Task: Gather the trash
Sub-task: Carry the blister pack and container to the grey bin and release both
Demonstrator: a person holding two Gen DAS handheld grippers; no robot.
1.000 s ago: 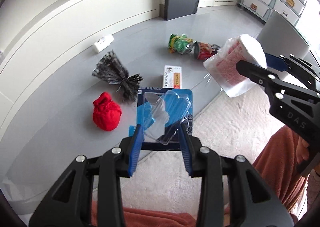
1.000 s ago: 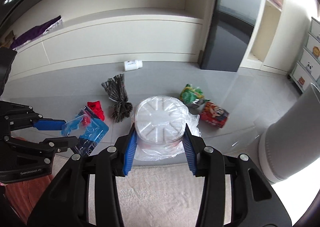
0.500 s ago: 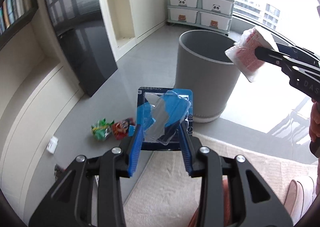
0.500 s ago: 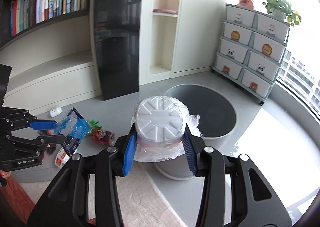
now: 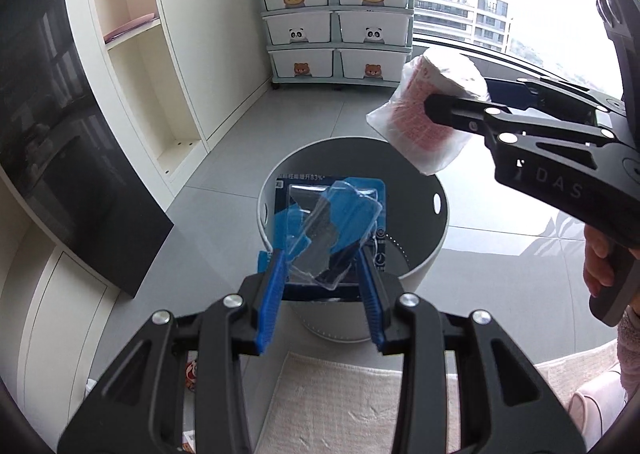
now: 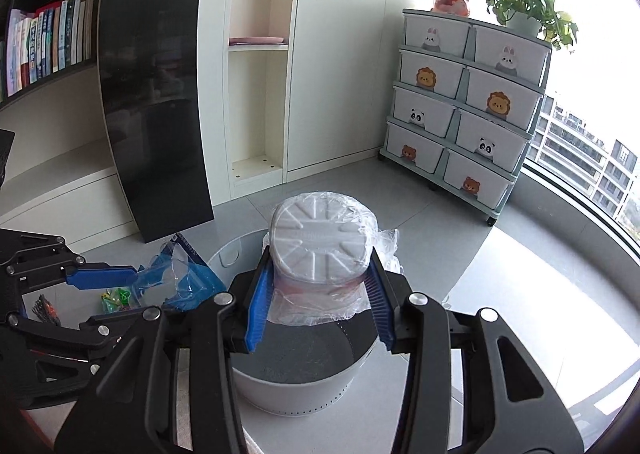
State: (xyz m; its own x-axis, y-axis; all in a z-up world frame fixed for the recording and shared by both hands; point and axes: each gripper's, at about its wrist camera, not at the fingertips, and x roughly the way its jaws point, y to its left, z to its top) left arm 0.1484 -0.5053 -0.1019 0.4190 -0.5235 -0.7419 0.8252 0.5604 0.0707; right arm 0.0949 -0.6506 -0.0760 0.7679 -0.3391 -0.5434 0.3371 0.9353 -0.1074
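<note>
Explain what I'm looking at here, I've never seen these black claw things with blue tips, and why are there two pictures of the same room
There is no robot here. A person holds a hand-held gripper in each hand, and each one carries a wide-angle camera looking forward along its two fingers. That gives two pictures: one from the left tool, one from the right.

The left hand-held gripper is shut on a blue blister pack, a card with a clear plastic bubble. The right hand-held gripper is shut on a white foam container wrapped in thin clear plastic. Each tool also shows at the edge of the other's picture.

Both pieces of trash are held above a round grey bin standing on the grey tiled floor. More wrappers lie on the floor further left, and a pale rug sits in front.
</note>
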